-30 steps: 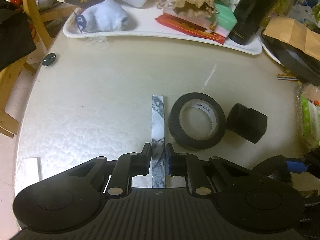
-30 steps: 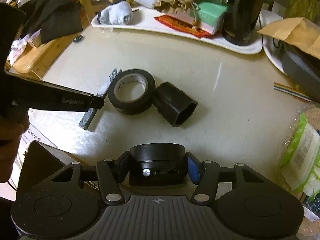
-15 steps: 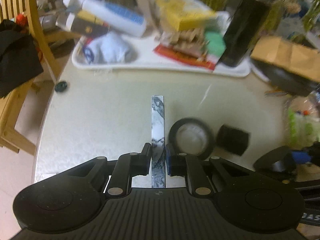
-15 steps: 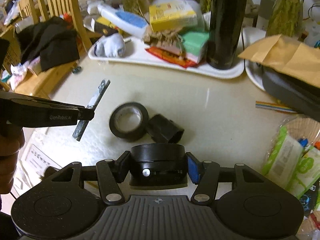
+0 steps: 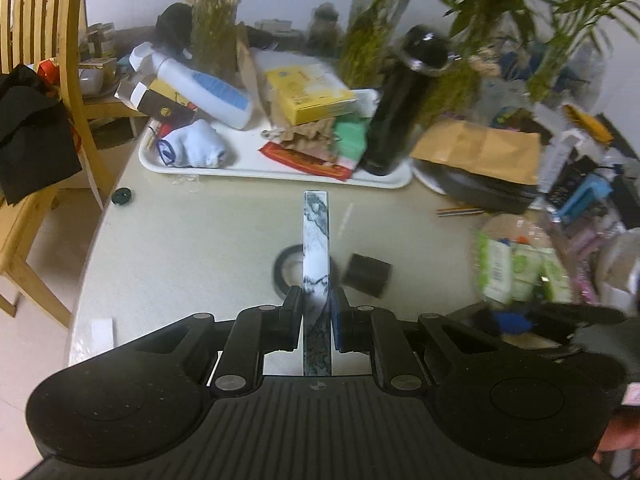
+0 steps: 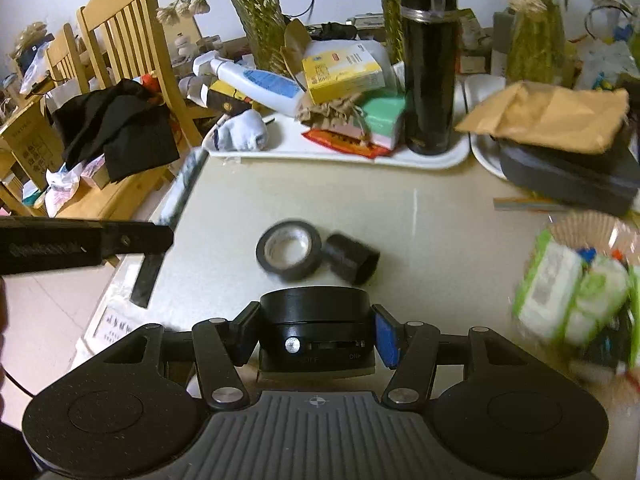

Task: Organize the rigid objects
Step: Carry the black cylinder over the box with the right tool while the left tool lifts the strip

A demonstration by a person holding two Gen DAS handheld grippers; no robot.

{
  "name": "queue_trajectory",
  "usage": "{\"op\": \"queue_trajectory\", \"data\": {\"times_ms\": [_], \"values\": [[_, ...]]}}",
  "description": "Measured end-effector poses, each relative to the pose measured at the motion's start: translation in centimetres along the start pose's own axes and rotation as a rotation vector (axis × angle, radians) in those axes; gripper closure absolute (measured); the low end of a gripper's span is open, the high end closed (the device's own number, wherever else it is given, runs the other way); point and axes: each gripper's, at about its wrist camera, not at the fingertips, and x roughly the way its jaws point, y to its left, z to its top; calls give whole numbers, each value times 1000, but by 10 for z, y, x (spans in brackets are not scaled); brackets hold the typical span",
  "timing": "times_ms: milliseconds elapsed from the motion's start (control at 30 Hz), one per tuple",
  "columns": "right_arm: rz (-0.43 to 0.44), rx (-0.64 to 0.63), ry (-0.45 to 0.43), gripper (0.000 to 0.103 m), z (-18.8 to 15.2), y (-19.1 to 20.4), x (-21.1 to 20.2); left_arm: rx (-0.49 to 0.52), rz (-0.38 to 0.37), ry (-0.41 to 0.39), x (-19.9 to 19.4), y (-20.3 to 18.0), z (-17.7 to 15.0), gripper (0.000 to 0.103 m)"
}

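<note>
My left gripper (image 5: 316,304) is shut on a long flat bar with a black-and-white marbled print (image 5: 316,240), held well above the table and pointing away from me. From the right wrist view the same bar (image 6: 180,192) slants up beside the left gripper's finger (image 6: 120,238). My right gripper (image 6: 314,332) is shut on a round black device with a small switch (image 6: 314,324). On the table below lie a roll of black tape (image 6: 289,249) and a short black tube (image 6: 354,258), touching each other.
A white tray (image 6: 440,158) at the table's back holds a black flask (image 6: 428,60), a yellow box, a white bottle and a sock. A brown paper bag on a dark case (image 6: 560,168) sits right. Packets (image 6: 568,292) crowd the right edge. Wooden chairs (image 6: 120,40) stand left.
Both grippers have risen with their loads; the tape and tube look smaller and lower in both views. The marbled bar has left the table. More of the plants and back wall shows.
</note>
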Motion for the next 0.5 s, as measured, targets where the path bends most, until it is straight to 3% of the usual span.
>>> {"op": "queue_trajectory", "data": {"times_ms": [233, 500], "values": [[7, 31, -13, 43, -50, 9, -28, -55, -36, -4, -20, 5, -27, 88], [-34, 25, -7, 43, -88, 2, -41, -14, -56, -2, -38, -4, -52, 88]]}}
